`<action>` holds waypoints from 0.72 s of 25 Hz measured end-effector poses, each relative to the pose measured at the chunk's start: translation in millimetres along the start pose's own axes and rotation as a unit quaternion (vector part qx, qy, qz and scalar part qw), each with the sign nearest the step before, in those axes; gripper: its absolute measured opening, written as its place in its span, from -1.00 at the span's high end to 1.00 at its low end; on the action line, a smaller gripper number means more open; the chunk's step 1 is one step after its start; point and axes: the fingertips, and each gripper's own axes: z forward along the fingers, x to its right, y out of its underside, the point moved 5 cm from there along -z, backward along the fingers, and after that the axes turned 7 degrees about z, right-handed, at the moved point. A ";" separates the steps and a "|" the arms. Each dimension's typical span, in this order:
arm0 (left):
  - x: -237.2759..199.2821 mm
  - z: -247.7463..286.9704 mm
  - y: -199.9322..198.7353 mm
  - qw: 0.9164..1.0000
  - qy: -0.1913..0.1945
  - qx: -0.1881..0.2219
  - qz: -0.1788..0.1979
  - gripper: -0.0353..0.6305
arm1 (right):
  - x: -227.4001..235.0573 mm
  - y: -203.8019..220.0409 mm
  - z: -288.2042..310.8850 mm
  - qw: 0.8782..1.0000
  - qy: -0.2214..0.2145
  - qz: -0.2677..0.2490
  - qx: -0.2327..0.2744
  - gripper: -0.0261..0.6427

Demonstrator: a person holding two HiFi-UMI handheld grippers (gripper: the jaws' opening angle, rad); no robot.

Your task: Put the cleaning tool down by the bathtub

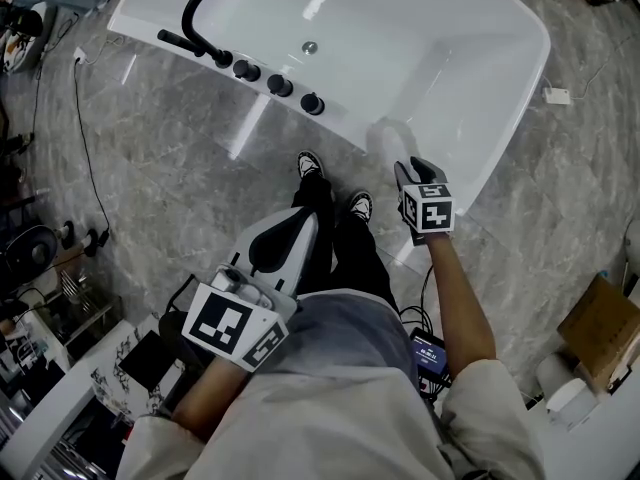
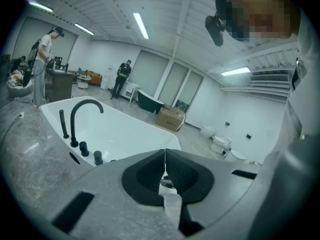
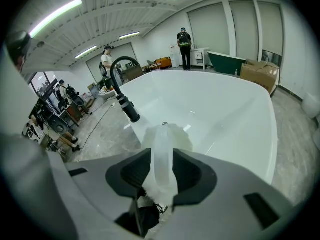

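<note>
The white bathtub with a black arched faucet lies ahead of the person's shoes. My right gripper is shut on the cleaning tool, a translucent white piece hanging over the tub's near rim. In the right gripper view the tool's handle stands upright between the jaws of the right gripper, its wider head above the tub. My left gripper sits low by the person's legs. The left gripper view shows the left gripper with jaws pressed together and nothing between them.
Grey marble floor surrounds the tub. A black cable runs along the left, with gear and stands beyond it. A cardboard box sits at the right, a small white adapter near the tub's end. Several people stand far off.
</note>
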 end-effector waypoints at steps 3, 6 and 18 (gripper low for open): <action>2.1 2.8 0.4 1.000 -0.002 0.000 -0.002 0.87 | 1.3 -2.3 -5.9 1.000 -0.002 0.000 0.008 0.57; 4.2 3.4 0.1 1.000 -0.002 0.001 -0.002 0.87 | 2.0 -4.1 -12.6 1.000 -0.007 0.010 0.010 0.59; 10.8 1.4 -0.4 1.000 0.002 0.008 0.001 0.87 | -3.5 -21.6 -53.7 0.998 -0.026 0.039 0.047 0.72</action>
